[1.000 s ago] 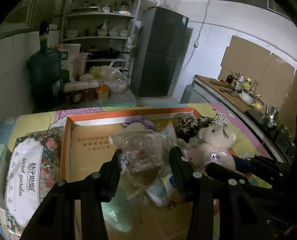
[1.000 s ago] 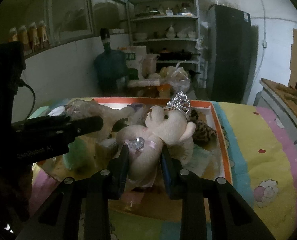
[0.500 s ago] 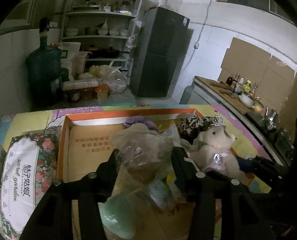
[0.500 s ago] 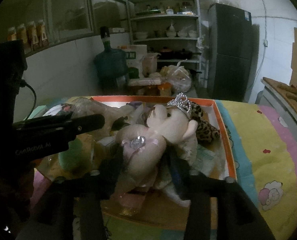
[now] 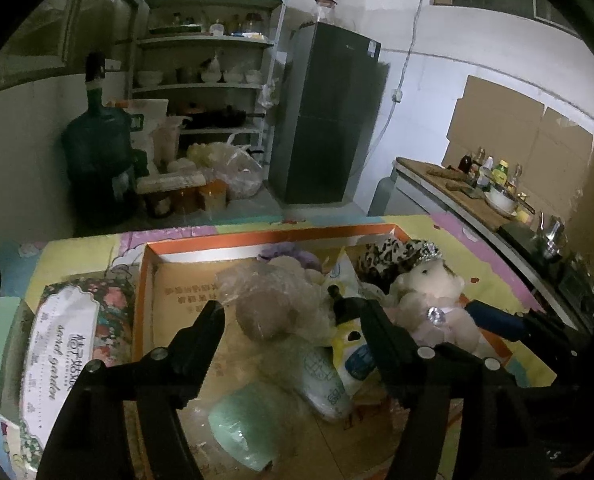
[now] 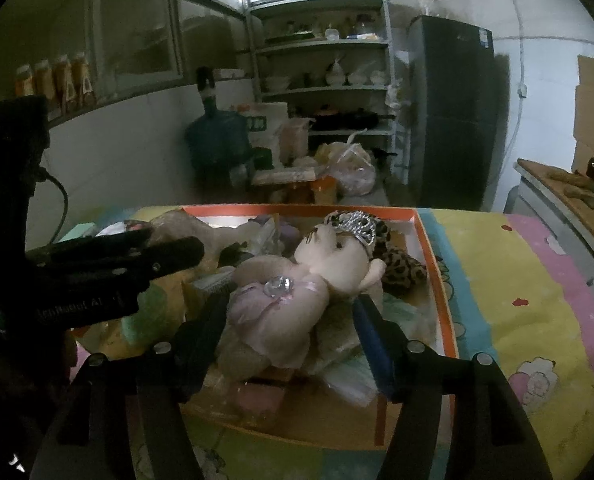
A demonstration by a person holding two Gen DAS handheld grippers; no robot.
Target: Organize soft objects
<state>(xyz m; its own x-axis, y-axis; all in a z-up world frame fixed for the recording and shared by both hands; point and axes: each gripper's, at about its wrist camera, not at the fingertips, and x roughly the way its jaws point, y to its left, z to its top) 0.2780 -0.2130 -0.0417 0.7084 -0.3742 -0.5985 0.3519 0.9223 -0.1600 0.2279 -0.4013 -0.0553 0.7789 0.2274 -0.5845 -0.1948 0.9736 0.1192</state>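
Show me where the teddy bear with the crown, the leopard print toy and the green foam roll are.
teddy bear (image 6: 281,312), right wrist view, on its belly.
leopard print toy (image 6: 403,266), right wrist view, on its body.
green foam roll (image 5: 245,424), left wrist view, on its side.

Crowned teddy bear between spread right gripper fingers, in orange-rimmed box.

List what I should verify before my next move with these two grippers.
1. Left gripper open: ok, jaws spread on either side of the bagged plush toy.
2. Right gripper open: ok, jaws on either side of the crowned teddy bear.
3. Bear inside the orange box: ok, it lies on the pile.
4. Fingers clear of both toys: cannot tell.
5. All soft items boxed: not ok, the tissue pack lies outside the box, on its left.
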